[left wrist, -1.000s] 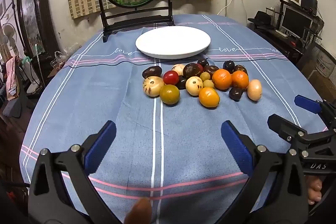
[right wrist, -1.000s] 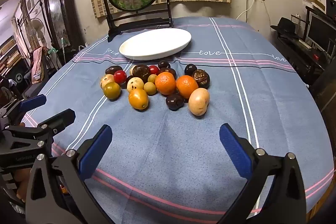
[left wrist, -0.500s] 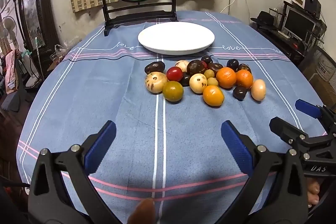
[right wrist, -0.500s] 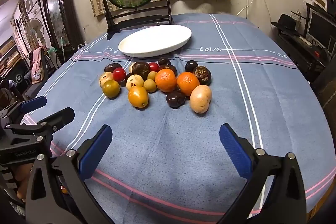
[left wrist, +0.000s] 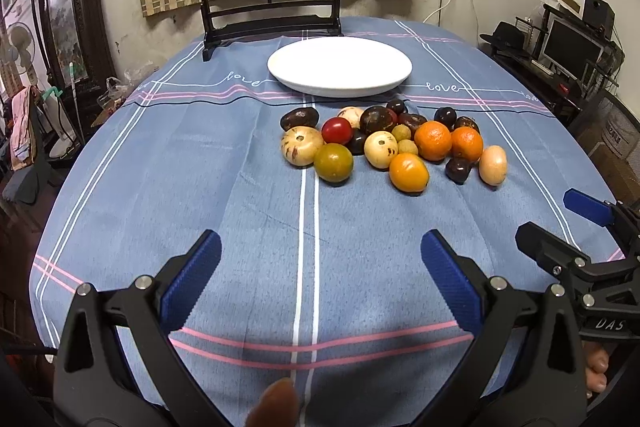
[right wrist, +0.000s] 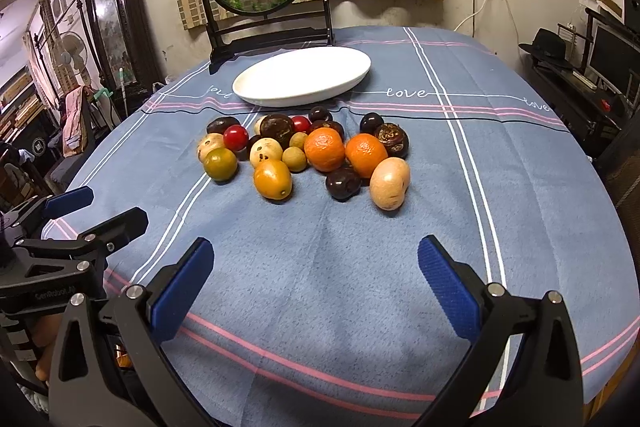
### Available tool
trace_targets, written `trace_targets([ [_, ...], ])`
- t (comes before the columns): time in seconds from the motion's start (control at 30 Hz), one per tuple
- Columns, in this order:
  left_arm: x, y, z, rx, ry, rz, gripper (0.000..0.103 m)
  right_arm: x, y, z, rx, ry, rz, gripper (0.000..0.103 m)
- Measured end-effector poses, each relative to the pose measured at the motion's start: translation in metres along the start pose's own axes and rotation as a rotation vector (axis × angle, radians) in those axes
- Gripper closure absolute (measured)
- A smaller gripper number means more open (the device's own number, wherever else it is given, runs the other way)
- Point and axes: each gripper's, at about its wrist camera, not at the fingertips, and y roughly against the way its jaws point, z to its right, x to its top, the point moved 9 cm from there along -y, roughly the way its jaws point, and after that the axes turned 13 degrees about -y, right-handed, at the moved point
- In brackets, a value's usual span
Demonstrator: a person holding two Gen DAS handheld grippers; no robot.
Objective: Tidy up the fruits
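Both tongs gape wide and empty: our left gripper (left wrist: 320,271) and right gripper (right wrist: 316,273) hang over bare blue tablecloth (left wrist: 200,167), near the table's front edge. The white plate (left wrist: 339,67) sits empty at the far side, dead ahead. Between it and us lies the fruit heap (left wrist: 394,143), well apart from both tongs, spread crosswise to our reach. From the left view the heap sits ahead and to the right; from the right view, ahead and slightly left. Nearest our left: the green-brown tomato (left wrist: 333,163). Nearest our right: the tan egg-shaped fruit (right wrist: 389,183), its long axis tilted, and the orange-yellow fruit (right wrist: 272,179). We judge neither arm clearly closer.
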Motion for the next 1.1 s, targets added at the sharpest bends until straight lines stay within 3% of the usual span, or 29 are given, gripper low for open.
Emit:
trace_targets([
  [1.1,-0.006,0.006,0.003,0.012,-0.009,0.005,0.002,-0.005,0.015,-0.014,0.014,0.031,0.033,0.001],
])
